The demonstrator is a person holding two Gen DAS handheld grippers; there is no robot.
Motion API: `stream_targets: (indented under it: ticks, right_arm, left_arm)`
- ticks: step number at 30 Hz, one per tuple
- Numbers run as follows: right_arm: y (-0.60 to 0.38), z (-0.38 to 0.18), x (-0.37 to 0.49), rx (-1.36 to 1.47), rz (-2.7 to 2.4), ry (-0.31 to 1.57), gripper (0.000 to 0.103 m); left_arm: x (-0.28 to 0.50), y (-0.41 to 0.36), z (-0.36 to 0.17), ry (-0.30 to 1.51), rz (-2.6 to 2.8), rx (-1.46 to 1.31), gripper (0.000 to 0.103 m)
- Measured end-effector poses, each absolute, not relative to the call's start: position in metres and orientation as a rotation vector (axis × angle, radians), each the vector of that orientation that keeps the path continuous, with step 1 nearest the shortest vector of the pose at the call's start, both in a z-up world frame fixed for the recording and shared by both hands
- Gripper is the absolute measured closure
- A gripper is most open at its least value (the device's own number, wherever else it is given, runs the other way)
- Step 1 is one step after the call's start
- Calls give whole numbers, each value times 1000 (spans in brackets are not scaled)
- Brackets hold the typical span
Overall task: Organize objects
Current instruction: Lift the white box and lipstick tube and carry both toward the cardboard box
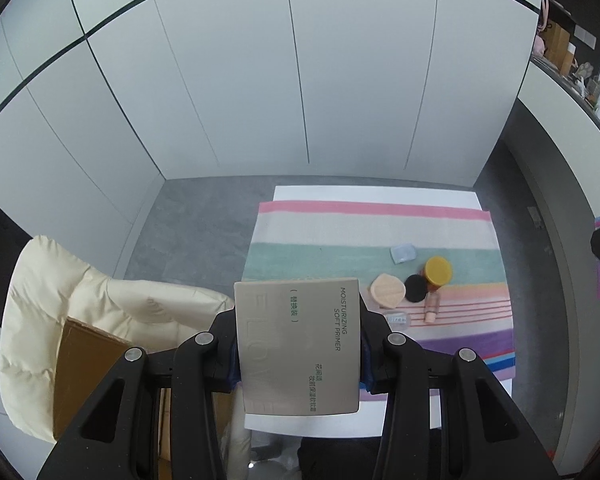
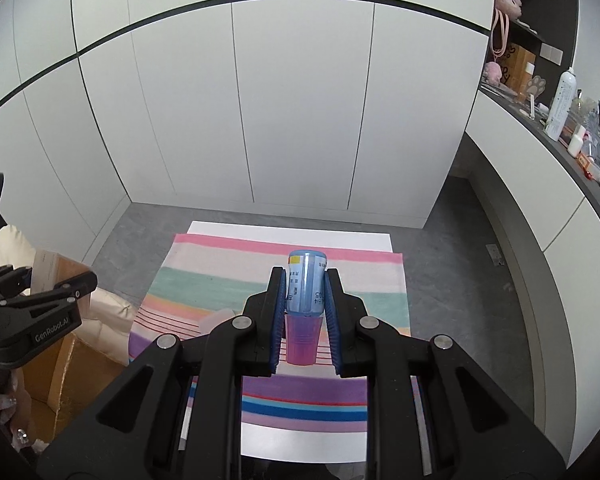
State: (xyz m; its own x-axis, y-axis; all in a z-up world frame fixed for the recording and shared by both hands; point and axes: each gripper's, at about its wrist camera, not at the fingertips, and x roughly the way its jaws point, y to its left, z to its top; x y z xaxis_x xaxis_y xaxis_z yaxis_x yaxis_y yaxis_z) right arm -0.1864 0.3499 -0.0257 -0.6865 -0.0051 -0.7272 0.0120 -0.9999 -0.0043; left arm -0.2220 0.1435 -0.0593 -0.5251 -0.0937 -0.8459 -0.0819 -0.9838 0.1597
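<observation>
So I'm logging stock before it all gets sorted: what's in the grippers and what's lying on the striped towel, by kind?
Boxes: 1, primer box in left gripper
Bottles: 3, blue-and-pink bottle in right gripper, pink bottle, small clear bottle
Jars: 1, yellow-lidded jar
Puffs: 2, peach puff, black puff
Clear cases: 1, pale blue case
Total: 8

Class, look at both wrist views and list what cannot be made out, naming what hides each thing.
- Left view: the clear vial on the striped towel is partly covered by the left gripper, which holds the primer box.
- Right view: the bottle in the right gripper has label text too small to read.
- Right view: the cardboard box interior is hidden by its wall.
</observation>
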Motion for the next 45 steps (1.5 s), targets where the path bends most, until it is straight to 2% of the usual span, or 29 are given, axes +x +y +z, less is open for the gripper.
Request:
stream_targets:
  ticks: [23, 34, 45]
  right_arm:
    - [366, -23, -154, 1241, -2866, -75, 84]
    - [364, -31, -105, 1227, -2888, -36, 84]
    - [365, -45, -52, 1250, -2837, -76, 84]
  left_arm:
    - [-181, 136, -54, -295, -2729, 1526, 59]
    - [-125, 134, -37, -402, -2789, 1443, 59]
    - [-76, 123, -34, -404, -2813, 1444, 59]
